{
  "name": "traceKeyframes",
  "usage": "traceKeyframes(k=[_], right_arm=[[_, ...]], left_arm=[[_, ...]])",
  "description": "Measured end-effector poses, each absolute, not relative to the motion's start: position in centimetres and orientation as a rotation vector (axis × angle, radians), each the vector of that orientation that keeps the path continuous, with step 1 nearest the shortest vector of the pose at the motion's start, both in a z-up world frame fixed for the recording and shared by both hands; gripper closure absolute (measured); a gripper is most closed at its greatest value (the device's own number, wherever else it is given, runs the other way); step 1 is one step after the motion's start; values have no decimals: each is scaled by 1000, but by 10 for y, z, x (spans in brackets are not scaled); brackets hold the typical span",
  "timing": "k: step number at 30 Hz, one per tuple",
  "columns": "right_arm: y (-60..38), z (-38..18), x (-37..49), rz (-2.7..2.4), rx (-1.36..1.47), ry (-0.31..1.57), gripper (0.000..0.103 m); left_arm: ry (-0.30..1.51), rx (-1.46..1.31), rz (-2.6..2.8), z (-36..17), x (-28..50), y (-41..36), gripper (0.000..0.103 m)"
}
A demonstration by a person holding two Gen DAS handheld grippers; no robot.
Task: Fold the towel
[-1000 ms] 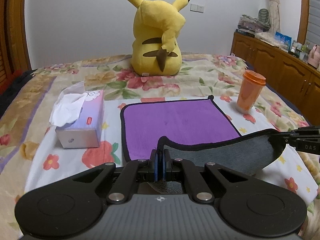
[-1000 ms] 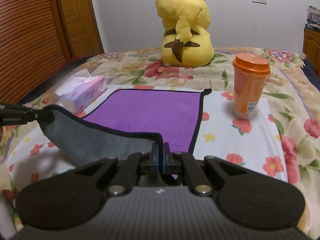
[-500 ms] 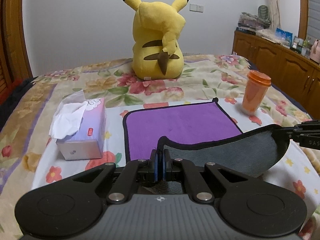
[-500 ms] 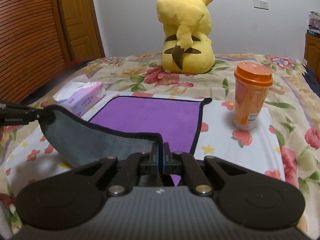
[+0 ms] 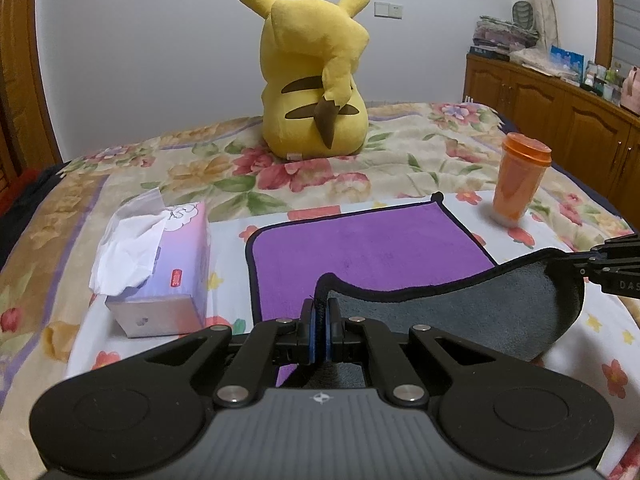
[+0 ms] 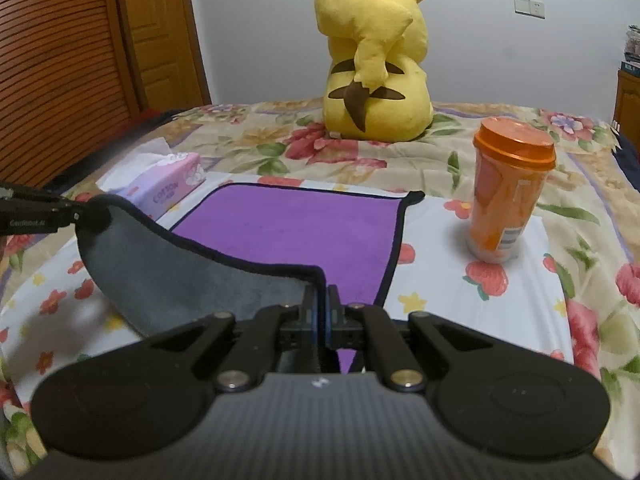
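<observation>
A purple towel point(image 5: 368, 248) with a black hem and grey underside lies on the flowered bedspread; it also shows in the right wrist view point(image 6: 296, 228). My left gripper point(image 5: 319, 308) is shut on the towel's near left corner. My right gripper point(image 6: 320, 296) is shut on the near right corner. Both corners are lifted off the bed, so the near edge hangs between them with the grey underside point(image 5: 460, 312) facing me. The right gripper shows at the right edge of the left wrist view point(image 5: 580, 266), the left gripper at the left edge of the right wrist view point(image 6: 76, 214).
A tissue box point(image 5: 160, 268) lies left of the towel. An orange lidded cup point(image 5: 518, 180) stands to its right, close to the far right corner. A yellow plush toy point(image 5: 314, 80) sits behind. A wooden cabinet point(image 5: 560, 120) is at the right, a wooden door point(image 6: 156, 36) at the left.
Both grippers have risen and moved forward with the held corners; the lifted near edge now hangs higher over the purple side. The grip has not changed.
</observation>
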State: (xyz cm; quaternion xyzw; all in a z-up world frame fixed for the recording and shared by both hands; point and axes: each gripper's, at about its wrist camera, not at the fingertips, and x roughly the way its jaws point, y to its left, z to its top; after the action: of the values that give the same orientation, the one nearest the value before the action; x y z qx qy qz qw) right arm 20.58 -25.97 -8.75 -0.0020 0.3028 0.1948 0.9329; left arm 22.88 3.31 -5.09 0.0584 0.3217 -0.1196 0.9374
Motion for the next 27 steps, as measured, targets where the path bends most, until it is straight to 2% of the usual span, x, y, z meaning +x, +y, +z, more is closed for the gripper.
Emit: traceKeyframes(k=[27], right_arm=[[-264,-70,236,393,-12,563,99]], left_arm=[[574,100,-236,-34,254,34,95]])
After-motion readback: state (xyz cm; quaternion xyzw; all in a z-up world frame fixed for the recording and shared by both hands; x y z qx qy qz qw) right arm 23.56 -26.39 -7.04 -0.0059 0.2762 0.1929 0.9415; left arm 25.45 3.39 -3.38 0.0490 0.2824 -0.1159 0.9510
